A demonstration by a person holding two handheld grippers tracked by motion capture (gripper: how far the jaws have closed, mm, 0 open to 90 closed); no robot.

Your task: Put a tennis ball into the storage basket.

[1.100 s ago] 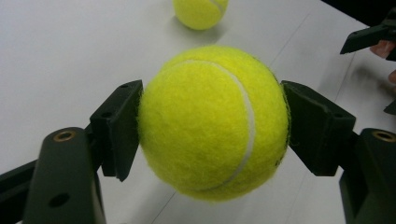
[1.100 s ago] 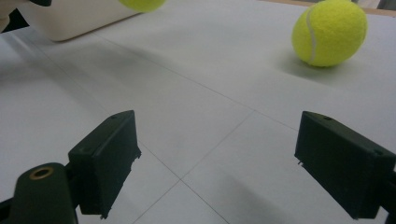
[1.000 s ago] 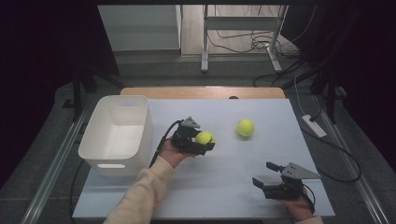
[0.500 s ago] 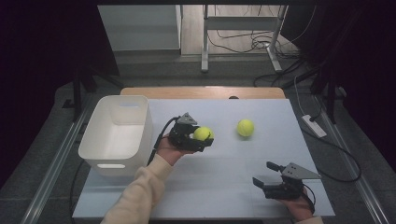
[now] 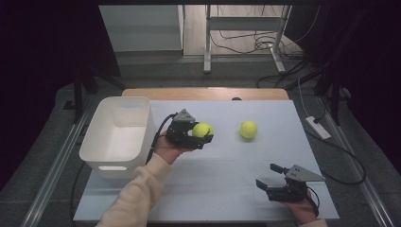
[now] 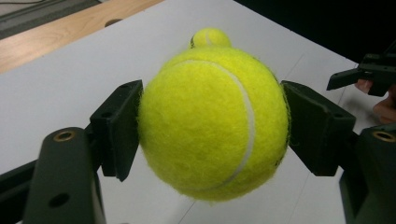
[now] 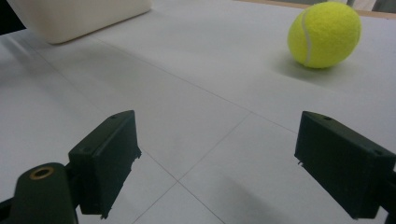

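Note:
A yellow tennis ball (image 5: 202, 130) (image 6: 212, 121) is clamped between the jaws of my left gripper (image 5: 204, 133) (image 6: 212, 128), lifted a little off the table near its middle. A second tennis ball (image 5: 248, 129) (image 6: 211, 37) (image 7: 324, 35) rests on the table to the right of it, partly hidden behind the held ball in the left gripper view. My right gripper (image 5: 273, 177) (image 7: 229, 158) stands open at the table's front right, low over the surface, with nothing between its jaws. It points toward the loose ball.
A white plastic bin (image 5: 90, 146) (image 7: 79, 16) stands at the table's left side, just left of my left hand. The pale table top (image 5: 227, 175) has a wooden strip (image 5: 203, 93) along its far edge. Cables and a stand lie on the floor behind.
My left gripper has risen slightly with the ball held in it, shifting a bit toward the bin. The right gripper and the loose ball have stayed put.

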